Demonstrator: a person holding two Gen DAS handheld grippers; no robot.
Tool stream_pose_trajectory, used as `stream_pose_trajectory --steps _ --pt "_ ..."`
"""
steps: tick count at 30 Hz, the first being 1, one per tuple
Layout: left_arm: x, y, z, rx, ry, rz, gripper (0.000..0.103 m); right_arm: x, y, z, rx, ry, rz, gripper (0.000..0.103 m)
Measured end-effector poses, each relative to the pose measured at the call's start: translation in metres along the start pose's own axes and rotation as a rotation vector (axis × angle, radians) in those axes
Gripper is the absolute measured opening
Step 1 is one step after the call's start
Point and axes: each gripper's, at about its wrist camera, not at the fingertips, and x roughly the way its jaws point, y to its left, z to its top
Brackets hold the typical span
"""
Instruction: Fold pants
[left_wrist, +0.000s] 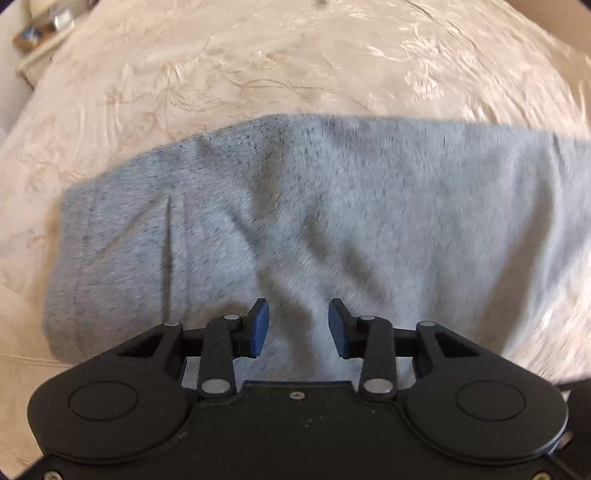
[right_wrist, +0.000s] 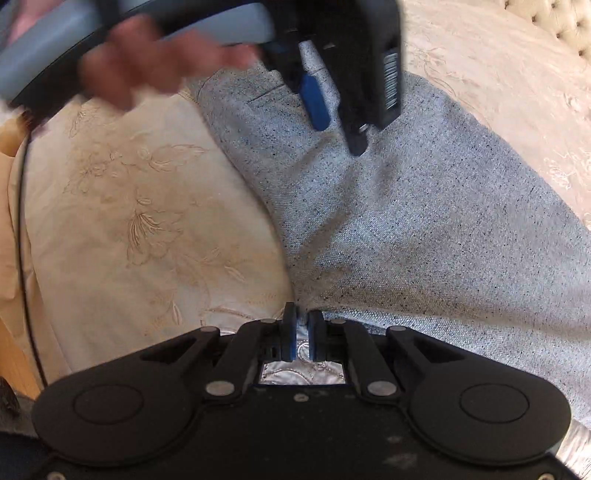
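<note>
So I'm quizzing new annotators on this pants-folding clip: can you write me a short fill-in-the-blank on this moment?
1. The pants are ____ in colour.
2. The left gripper has its jaws ____, with nothing clamped between them.
3. The right gripper is shut on the pants' ____.
4. The pants lie on a cream embroidered ____.

Missing words: grey; open; edge; bedspread

A cream bedspread (left_wrist: 258, 74) covered the bed, embroidered with flowers and leaves (the stitching showed clearest in the right wrist view (right_wrist: 140, 221)). A tufted headboard (right_wrist: 554, 22) edged the far corner. Small blurred items sat on a pale ledge (left_wrist: 40, 40) beside the bed.
</note>
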Motion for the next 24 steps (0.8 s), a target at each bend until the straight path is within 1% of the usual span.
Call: stream_pose_trajectory --steps 1,2,3,4,5,6,7,8,10,11,12,14,17,18,19,20,21,22,24 --pt "0.000 0.001 -0.007 0.006 -0.008 0.039 0.047 0.001 0.000 -0.001 -0.003 -0.003 -0.004 0.008" --pt "0.004 0.007 -0.013 -0.007 0.006 0.066 0.047 0.002 0.001 -0.001 -0.009 -0.006 -0.008 0.008" --pt "0.009 0.016 -0.017 -0.040 0.029 0.062 0.048 0.002 0.002 -0.001 -0.022 -0.009 -0.012 0.008" --pt "0.014 0.028 -0.020 -0.088 0.043 0.037 0.047 0.004 0.006 0.000 -0.041 -0.011 -0.017 0.008" --pt "0.017 0.039 -0.022 -0.131 0.044 0.021 0.043 0.005 0.008 0.000 -0.059 -0.013 -0.019 0.007" --pt "0.018 0.049 -0.021 -0.164 0.047 0.023 0.029 0.005 0.009 0.000 -0.078 -0.014 -0.020 0.007" --pt "0.018 0.059 -0.019 -0.192 0.058 0.028 0.021 0.002 0.014 -0.002 -0.102 -0.015 -0.023 0.007" --pt "0.018 0.069 -0.017 -0.228 0.069 0.012 0.017 0.003 0.016 -0.002 -0.127 -0.013 -0.028 0.007" --pt "0.020 0.089 -0.017 -0.317 0.089 -0.054 0.017 0.004 0.022 -0.005 -0.188 -0.016 -0.044 0.008" --pt "0.021 0.095 -0.018 -0.341 0.095 -0.069 0.017 0.006 0.025 -0.006 -0.215 -0.016 -0.053 0.008" --pt "0.020 0.096 -0.018 -0.340 0.096 -0.068 0.017 0.007 0.028 -0.009 -0.235 -0.013 -0.061 0.008" --pt "0.015 0.088 -0.017 -0.286 0.091 -0.024 0.017 0.009 0.029 -0.010 -0.249 -0.015 -0.070 0.008" --pt "0.004 0.063 -0.014 -0.223 0.076 0.050 0.018 -0.006 0.031 -0.011 -0.246 -0.044 -0.062 0.018" --pt "-0.003 0.057 -0.015 -0.221 0.062 0.057 0.018 -0.014 0.031 -0.013 -0.244 -0.057 -0.057 0.019" --pt "-0.013 0.052 -0.016 -0.225 0.035 0.045 0.020 -0.022 0.030 -0.015 -0.239 -0.069 -0.054 0.018" --pt "-0.022 0.046 -0.019 -0.231 0.006 0.024 0.025 -0.034 0.026 -0.018 -0.213 -0.088 -0.052 0.015" --pt "-0.029 0.039 -0.020 -0.228 -0.014 -0.002 0.028 -0.044 0.020 -0.022 -0.165 -0.104 -0.051 0.015" --pt "-0.033 0.026 -0.020 -0.214 -0.025 -0.023 0.028 -0.053 0.010 -0.024 -0.091 -0.117 -0.047 0.015" --pt "-0.040 0.005 -0.022 -0.164 -0.044 -0.040 0.028 -0.069 -0.014 -0.028 0.078 -0.137 -0.056 0.015"
